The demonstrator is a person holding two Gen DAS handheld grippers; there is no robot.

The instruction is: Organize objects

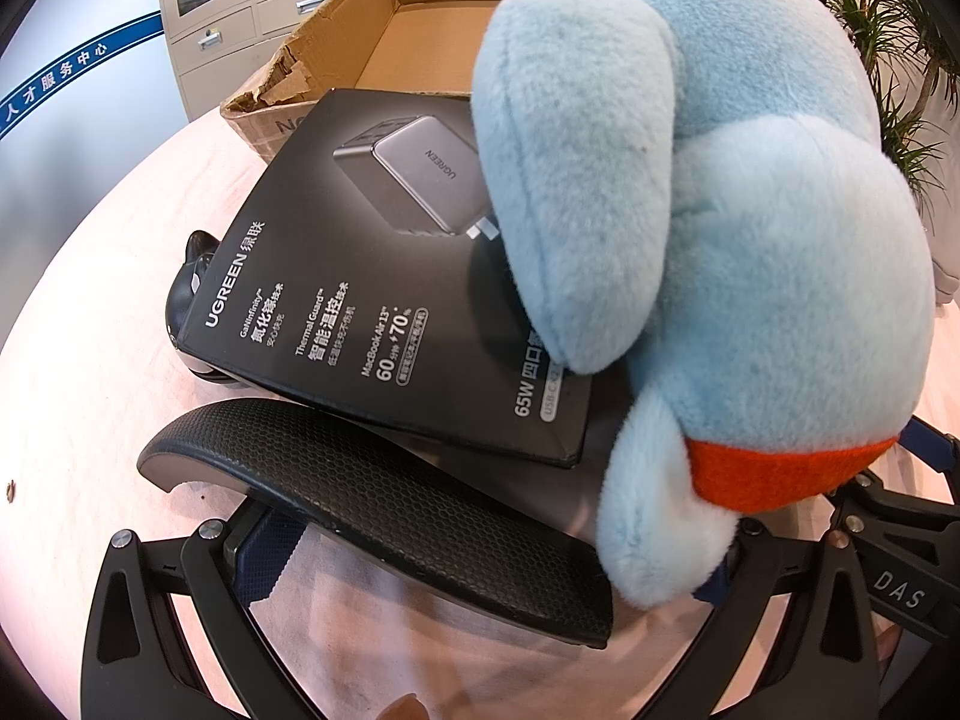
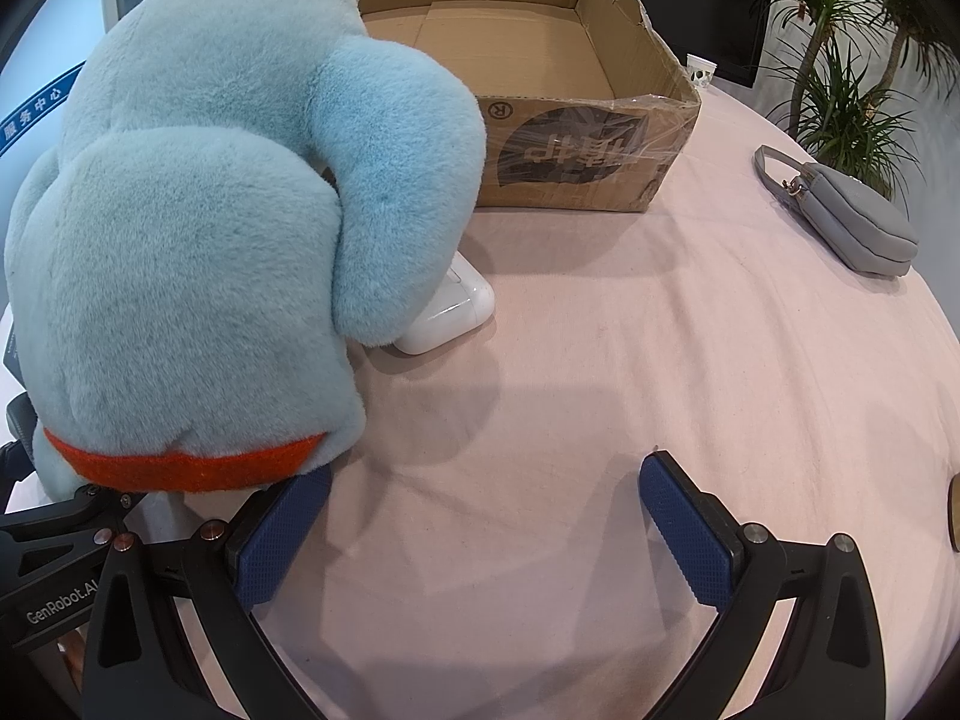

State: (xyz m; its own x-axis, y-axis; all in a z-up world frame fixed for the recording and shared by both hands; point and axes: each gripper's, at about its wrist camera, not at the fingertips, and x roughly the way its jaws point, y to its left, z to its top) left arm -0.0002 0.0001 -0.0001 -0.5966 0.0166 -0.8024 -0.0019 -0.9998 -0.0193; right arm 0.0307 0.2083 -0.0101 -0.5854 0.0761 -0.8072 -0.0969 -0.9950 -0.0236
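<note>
A light blue plush toy [image 1: 750,228] with an orange band fills the right of the left wrist view and leans over a black UGREEN charger box [image 1: 384,276]. My left gripper [image 1: 486,564] has its fingers spread wide; the plush's orange end sits between them, and a black curved mesh piece [image 1: 384,498] lies there too. In the right wrist view the plush [image 2: 198,228] is at the left, touching a white earbud case [image 2: 456,306]. My right gripper [image 2: 486,534] is open and empty over the pink cloth. An open cardboard box [image 2: 600,138] stands behind.
A grey zip pouch [image 2: 852,216] lies at the right on the pink tablecloth [image 2: 600,360]. A paper cup [image 2: 701,69] and potted plants [image 2: 852,60] stand behind it. A black mouse-like object [image 1: 189,282] peeks out under the charger box. Cabinets [image 1: 240,12] are at the back.
</note>
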